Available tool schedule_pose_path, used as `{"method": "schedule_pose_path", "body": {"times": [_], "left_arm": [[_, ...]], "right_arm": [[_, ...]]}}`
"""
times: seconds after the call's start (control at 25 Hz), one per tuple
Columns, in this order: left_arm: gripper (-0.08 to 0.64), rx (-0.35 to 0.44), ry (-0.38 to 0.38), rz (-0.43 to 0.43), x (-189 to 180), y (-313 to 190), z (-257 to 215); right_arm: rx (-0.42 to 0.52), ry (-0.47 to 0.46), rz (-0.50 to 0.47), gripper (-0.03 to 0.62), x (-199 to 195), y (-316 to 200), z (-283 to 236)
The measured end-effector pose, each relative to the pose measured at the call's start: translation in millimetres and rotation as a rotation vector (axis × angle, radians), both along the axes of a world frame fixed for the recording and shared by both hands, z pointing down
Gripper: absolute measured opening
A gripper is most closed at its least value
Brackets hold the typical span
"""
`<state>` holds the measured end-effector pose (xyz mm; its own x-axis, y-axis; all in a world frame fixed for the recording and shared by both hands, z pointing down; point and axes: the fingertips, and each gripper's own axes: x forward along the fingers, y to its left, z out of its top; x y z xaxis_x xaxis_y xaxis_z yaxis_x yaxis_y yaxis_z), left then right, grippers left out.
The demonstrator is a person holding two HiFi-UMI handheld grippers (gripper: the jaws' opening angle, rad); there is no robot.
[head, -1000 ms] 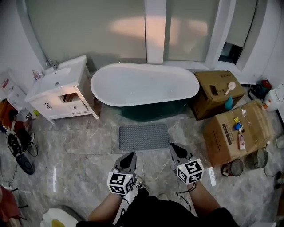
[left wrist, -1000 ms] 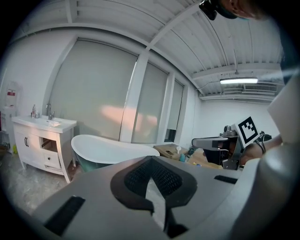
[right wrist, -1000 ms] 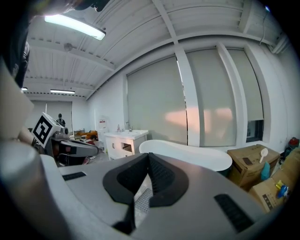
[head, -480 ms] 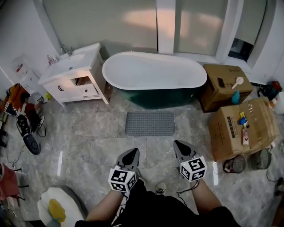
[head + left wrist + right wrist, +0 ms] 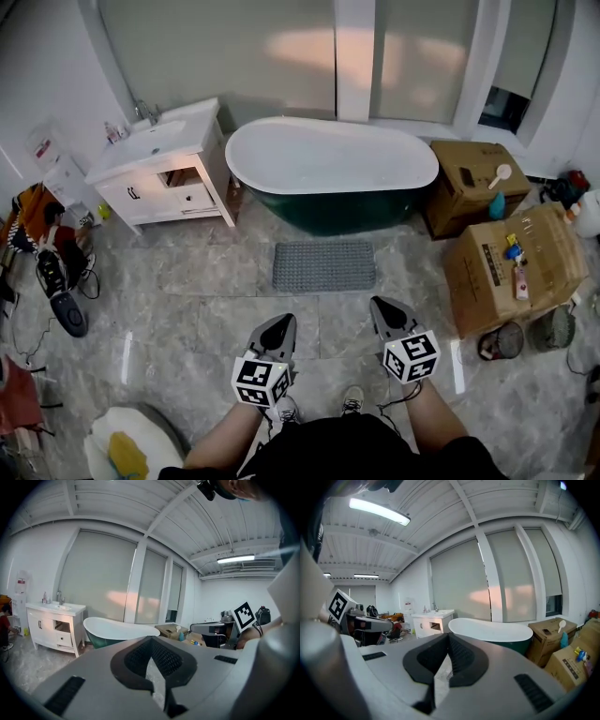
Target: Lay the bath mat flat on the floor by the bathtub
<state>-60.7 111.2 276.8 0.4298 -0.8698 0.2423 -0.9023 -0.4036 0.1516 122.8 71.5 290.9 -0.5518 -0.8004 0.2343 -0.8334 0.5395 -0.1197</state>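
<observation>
- Nearby, left hand-held gripper (image 5: 278, 322) and right hand-held gripper (image 5: 383, 306), jaws clenched together, empty, side by side above the floor (image 5: 202, 295).
- Farther off, bath mat (image 5: 324, 266) flat on the floor, just beside the bathtub (image 5: 333, 161), apart from both.

Closed, empty right claw (image 5: 449, 635) before white bathtub (image 5: 492, 629) and cardboard boxes (image 5: 551, 631).

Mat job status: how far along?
Done: the bath mat lies flat on the floor in front of the bathtub, with no fold or raised corner visible. In hand: nothing. The left tongs and right tongs are shut, empty and well short of the mat. Left: nothing that shows.
</observation>
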Motion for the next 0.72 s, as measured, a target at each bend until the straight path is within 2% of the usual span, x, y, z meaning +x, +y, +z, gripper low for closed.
{"method": "schedule_pose_path", "body": {"times": [0.24, 0.52, 0.72], "left_arm": [[0.017, -0.007, 0.027, 0.037, -42, 3, 1], [0.017, 0.003, 0.051, 0.067, -64, 3, 1], [0.017, 0.012, 0.060, 0.081, -65, 2, -4]], "right_arm": [[-0.013, -0.005, 0.049, 0.017, -42, 20, 2], [-0.012, 0.009, 0.086, 0.017, -65, 32, -1], [0.005, 0.020, 0.087, 0.017, -72, 32, -11]]}}
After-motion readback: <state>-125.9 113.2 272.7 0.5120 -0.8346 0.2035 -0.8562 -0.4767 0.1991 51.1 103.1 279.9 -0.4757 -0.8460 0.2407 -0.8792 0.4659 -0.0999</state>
